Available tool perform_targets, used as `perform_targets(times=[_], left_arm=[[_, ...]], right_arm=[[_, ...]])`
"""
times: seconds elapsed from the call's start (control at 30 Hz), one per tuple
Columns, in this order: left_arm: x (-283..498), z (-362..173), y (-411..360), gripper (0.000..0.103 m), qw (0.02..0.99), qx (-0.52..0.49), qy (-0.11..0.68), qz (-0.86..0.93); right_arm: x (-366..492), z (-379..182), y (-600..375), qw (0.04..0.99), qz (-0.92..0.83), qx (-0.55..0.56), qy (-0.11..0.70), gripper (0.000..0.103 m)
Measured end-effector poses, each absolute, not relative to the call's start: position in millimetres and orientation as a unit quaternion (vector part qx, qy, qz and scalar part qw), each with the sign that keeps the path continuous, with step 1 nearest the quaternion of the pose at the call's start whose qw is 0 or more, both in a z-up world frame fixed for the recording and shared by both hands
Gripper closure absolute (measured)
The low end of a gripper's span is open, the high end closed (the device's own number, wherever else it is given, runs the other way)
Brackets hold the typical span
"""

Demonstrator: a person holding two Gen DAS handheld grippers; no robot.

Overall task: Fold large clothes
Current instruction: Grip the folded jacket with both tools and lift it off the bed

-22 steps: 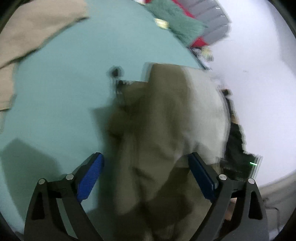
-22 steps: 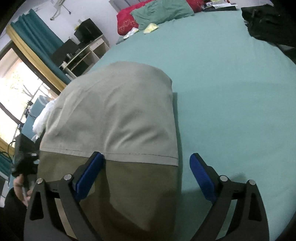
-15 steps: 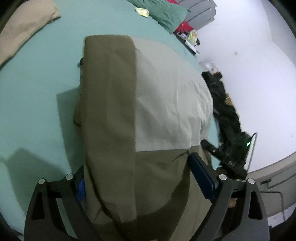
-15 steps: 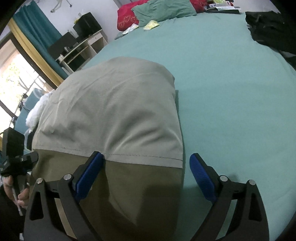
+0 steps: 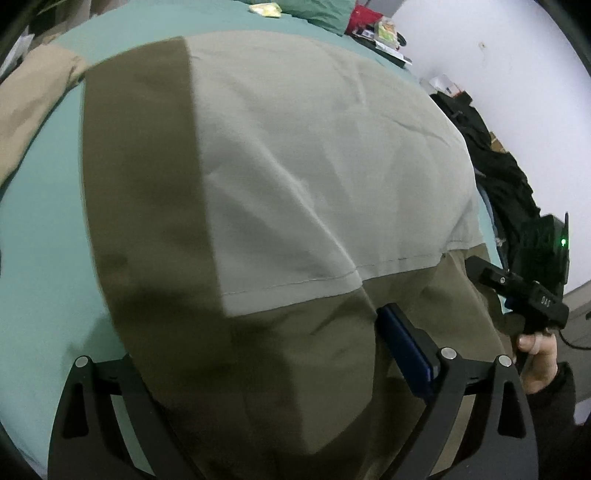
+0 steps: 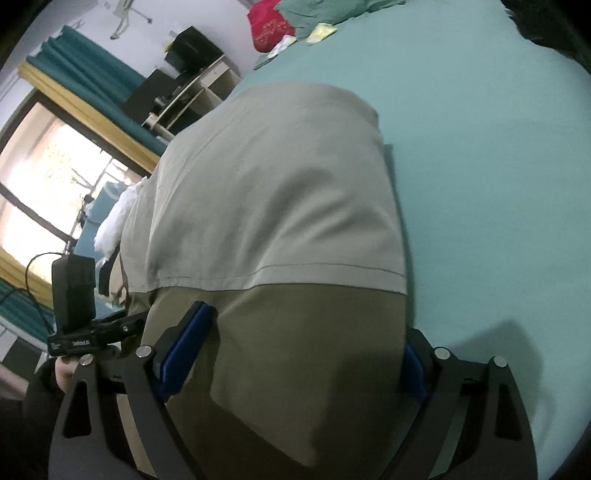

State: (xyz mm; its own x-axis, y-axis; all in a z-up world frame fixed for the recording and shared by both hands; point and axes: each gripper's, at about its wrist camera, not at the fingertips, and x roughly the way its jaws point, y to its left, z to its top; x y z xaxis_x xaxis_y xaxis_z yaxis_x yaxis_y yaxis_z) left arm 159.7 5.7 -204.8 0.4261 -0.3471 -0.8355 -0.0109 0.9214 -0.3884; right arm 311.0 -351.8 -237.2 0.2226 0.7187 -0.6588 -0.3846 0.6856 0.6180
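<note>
1. A teal bed sheet [image 6: 498,155] fills the room's foreground; the two-tone garment [image 5: 295,177] lies spread on it.
2. Left gripper [image 5: 258,369] stands apart, fabric draped between its fingers, nothing pinched.
3. Right gripper [image 6: 291,354] is closing slightly, pads wide, cloth between them unpressed.
4. Likely between folds: next, pinch the near olive hem at both corners.

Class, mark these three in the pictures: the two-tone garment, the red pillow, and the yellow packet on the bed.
two-tone garment [image 5: 314,166], left wrist view, on its pale grey panel.
red pillow [image 6: 271,26], right wrist view, on its front face.
yellow packet [image 6: 322,32], right wrist view, on its middle.
</note>
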Motion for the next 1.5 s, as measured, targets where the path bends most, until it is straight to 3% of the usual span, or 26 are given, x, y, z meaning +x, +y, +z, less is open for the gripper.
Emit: perform_targets(times=[0.13, 0.27, 0.37, 0.57, 0.7, 0.8, 0.87, 0.93, 1.03, 1.07, 1.17, 1.23, 1.37, 1.5], left_arm=[[165, -204, -10, 0.042, 0.829, -0.166, 0.520, -0.122], [160, -199, -35, 0.062, 0.847, -0.125, 0.507, -0.101], [157, -190, -43, 0.069, 0.860, -0.099, 0.493, -0.087], [155, -172, -36, 0.076, 0.866, -0.122, 0.477, -0.090], [157, -169, -32, 0.072, 0.862, -0.099, 0.487, -0.094], [168, -184, -24, 0.046, 0.849, -0.109, 0.509, -0.088], [170, -192, -21, 0.029, 0.849, -0.123, 0.508, -0.081], [171, -195, -25, 0.026, 0.852, -0.126, 0.502, -0.084], [174, -198, -33, 0.023, 0.856, -0.127, 0.496, -0.078], [177, -199, -37, 0.030, 0.856, -0.121, 0.496, -0.081], [170, -196, -37, 0.061, 0.862, -0.126, 0.483, -0.088], [165, -194, -29, 0.071, 0.866, -0.140, 0.471, -0.094], [158, -178, -30, 0.079, 0.876, -0.145, 0.450, -0.093], [153, -153, -22, 0.082, 0.885, -0.160, 0.427, -0.098]], right_arm=[[310, -233, -340, 0.765, 0.365, 0.169, 0.503, 0.025], [297, -222, -336, 0.783, 0.364, 0.152, 0.481, 0.051], [286, -208, -333, 0.804, 0.357, 0.135, 0.456, 0.063], [275, -197, -336, 0.820, 0.345, 0.138, 0.436, 0.068], [276, -200, -345, 0.813, 0.339, 0.155, 0.448, 0.068], [281, -212, -347, 0.801, 0.339, 0.162, 0.465, 0.058], [289, -225, -354, 0.788, 0.342, 0.181, 0.478, 0.033], [296, -238, -361, 0.774, 0.342, 0.213, 0.488, 0.027], [294, -238, -355, 0.779, 0.344, 0.208, 0.481, 0.030], [292, -237, -350, 0.774, 0.357, 0.206, 0.481, 0.051], [287, -231, -340, 0.776, 0.363, 0.206, 0.474, 0.063], [283, -222, -336, 0.786, 0.358, 0.195, 0.465, 0.068], [268, -192, -319, 0.818, 0.349, 0.147, 0.433, 0.076], [251, -158, -311, 0.840, 0.353, 0.123, 0.393, 0.078]])
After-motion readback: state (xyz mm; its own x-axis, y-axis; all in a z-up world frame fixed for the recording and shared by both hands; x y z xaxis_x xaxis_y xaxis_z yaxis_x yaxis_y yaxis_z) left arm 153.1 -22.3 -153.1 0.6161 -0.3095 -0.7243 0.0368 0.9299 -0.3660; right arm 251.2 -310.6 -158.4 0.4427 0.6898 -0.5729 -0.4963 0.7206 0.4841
